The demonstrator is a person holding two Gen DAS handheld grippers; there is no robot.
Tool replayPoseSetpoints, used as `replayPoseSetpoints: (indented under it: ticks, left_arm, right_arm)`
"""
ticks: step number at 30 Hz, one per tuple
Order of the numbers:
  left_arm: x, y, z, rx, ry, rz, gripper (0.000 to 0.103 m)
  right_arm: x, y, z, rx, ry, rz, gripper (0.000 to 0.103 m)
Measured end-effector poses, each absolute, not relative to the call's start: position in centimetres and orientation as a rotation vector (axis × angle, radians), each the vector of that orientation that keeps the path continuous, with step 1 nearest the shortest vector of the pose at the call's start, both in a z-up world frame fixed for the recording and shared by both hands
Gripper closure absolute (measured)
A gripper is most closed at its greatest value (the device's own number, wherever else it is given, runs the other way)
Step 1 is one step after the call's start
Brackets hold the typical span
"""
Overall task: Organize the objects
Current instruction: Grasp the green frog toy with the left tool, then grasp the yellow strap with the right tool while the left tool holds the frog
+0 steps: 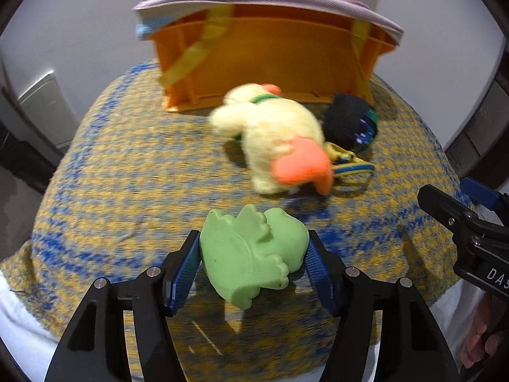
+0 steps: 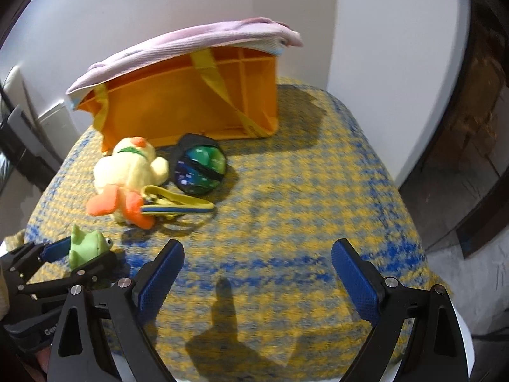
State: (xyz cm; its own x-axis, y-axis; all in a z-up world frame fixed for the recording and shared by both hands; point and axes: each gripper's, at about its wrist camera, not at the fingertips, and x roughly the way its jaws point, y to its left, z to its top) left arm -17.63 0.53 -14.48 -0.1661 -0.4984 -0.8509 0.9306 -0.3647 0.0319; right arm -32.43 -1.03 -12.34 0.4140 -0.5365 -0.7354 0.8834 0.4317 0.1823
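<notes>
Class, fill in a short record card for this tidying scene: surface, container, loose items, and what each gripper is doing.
surface: yellow and blue knitted cloth
container: orange fabric tote bag, upright at the back, pink cloth draped over its top
loose items: yellow plush duck with orange feet; dark round pouch; yellow and blue strap, all in front of the bag
left gripper: jaws shut on green rubber frog toy
right gripper: jaws open, nothing between them
</notes>
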Motion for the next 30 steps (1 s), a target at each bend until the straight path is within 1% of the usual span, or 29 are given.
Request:
replayPoseSetpoints:
  ticks: [5,11,22,30]
  left_arm:
    - [-15.3,-0.1,-13.6,0.946,0.642,-1.695,0.040]
    - [-13.0,-0.7,-13.4,0.906,0.684,-1.672,0.040]
    - [-11.8,-2.5,-13.7,0.850,0.759,-1.652,0.040]
    - [-11.8,-2.8,-13.8,0.848,0.764,-1.659,0.040]
  right_arm:
    - [-30.4,-0.7,-11.5,0.562,0.669,-0.937,0.009]
    - [-28.4,-1.2,-11.6,0.579,0.714,-0.905,0.009]
    - [-25.8,-3.5,-13.4,0.653,0.768,-0.869,0.009]
    - [-24.4,-4.4,-14.2,0.673,0.785,-0.852,0.011]
